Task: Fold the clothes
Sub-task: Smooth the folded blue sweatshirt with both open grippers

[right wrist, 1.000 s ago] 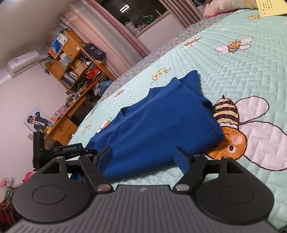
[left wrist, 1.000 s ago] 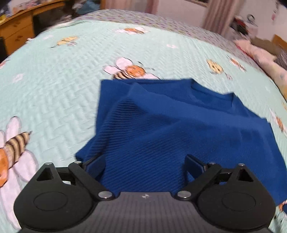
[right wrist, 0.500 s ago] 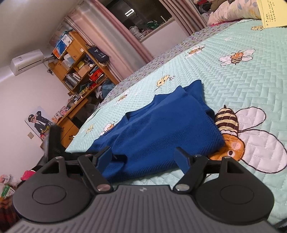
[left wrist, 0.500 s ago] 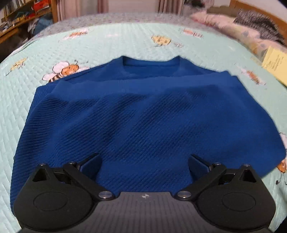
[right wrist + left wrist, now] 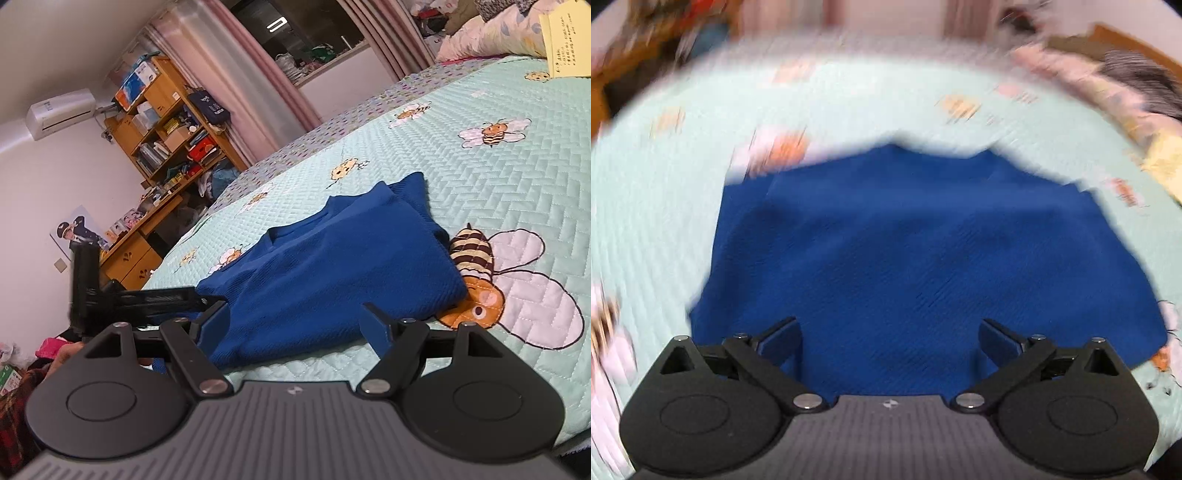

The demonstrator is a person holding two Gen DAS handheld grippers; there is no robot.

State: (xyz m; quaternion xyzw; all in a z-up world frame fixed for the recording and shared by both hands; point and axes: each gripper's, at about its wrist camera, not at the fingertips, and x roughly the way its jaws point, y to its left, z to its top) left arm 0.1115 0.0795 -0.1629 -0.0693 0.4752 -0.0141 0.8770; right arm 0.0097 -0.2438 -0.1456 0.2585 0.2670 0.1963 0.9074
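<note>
A blue knit sweater (image 5: 916, 251) lies folded on the bee-print quilt (image 5: 657, 206), collar on the far side; this view is blurred by motion. My left gripper (image 5: 888, 338) is open just above the sweater's near hem, with nothing between its fingers. In the right wrist view the same sweater (image 5: 332, 266) lies flat on the quilt (image 5: 498, 177). My right gripper (image 5: 295, 321) is open, low over the bed's near edge just short of the sweater. The left gripper's black body (image 5: 122, 295) shows at the sweater's left end.
Pillows and bedding (image 5: 491, 29) and a yellow paper (image 5: 569, 40) sit at the head of the bed. A wooden desk and bookshelf (image 5: 162, 122) stand past the bed's far side. A large embroidered bee (image 5: 495, 284) lies beside the sweater.
The left gripper has swung fast from the sweater's left side to its near hem, then pulled back slightly. The right gripper has hardly moved. Both stayed open.
</note>
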